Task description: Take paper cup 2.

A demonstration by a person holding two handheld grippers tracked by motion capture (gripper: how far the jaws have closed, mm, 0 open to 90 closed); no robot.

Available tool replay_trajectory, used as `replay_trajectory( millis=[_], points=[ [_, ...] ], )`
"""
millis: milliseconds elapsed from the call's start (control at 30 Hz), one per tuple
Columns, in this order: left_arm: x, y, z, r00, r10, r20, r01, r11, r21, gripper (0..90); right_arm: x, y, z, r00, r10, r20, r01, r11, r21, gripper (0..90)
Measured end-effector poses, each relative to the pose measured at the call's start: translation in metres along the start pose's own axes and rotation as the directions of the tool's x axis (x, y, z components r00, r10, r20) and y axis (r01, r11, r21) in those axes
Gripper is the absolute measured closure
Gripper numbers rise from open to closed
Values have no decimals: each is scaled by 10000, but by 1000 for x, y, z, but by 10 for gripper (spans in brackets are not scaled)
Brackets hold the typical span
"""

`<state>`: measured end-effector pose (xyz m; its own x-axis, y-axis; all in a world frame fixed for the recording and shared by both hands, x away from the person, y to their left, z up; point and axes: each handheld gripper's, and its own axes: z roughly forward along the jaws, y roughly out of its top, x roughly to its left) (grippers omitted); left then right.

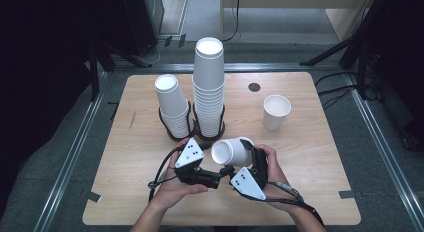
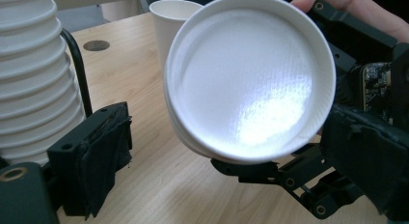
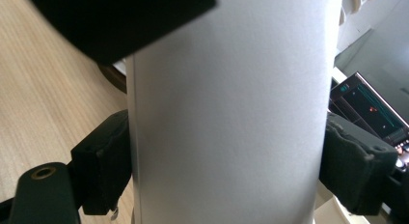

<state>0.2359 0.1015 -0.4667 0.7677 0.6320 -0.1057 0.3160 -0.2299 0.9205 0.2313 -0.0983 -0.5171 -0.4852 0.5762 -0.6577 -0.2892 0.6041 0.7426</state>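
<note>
Right tongs (image 1: 239,157) pinching a cup (image 1: 231,151) on its side, just in front of the tall stack (image 1: 208,87). Left tongs (image 1: 212,164) spread beside its open mouth, gripping nothing. One cup (image 1: 276,111) already stands right of the stack; this one looks next to be placed.

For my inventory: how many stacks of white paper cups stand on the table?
2: a short stack of white paper cups at left and a tall stack beside it, both in black holders.
</note>
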Motion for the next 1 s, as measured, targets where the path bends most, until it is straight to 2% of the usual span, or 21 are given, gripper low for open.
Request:
replay_trajectory(
  millis=[267,333,567,833,1000],
  points=[
    [-4,0,5,9999,-55,-90,57,9996,271,59,5,2,-1,9989,-461,-93,460,9989,-77,148],
    [-5,1,6,9997,-42,-235,51,9993,359,62,6,2,0,9983,-575,-103,575,9983,-25,148],
    [-7,2,6,9993,-120,-367,136,9990,437,123,8,5,-2,9957,-883,-286,879,9960,-178,148],
    [-10,3,6,9995,-57,-302,72,9988,475,198,8,5,-3,9953,-909,-329,903,9957,-186,148],
    [-11,4,6,9993,-35,-361,57,9982,591,204,8,5,-3,9953,-911,-339,905,9957,-202,146]
  ],
)
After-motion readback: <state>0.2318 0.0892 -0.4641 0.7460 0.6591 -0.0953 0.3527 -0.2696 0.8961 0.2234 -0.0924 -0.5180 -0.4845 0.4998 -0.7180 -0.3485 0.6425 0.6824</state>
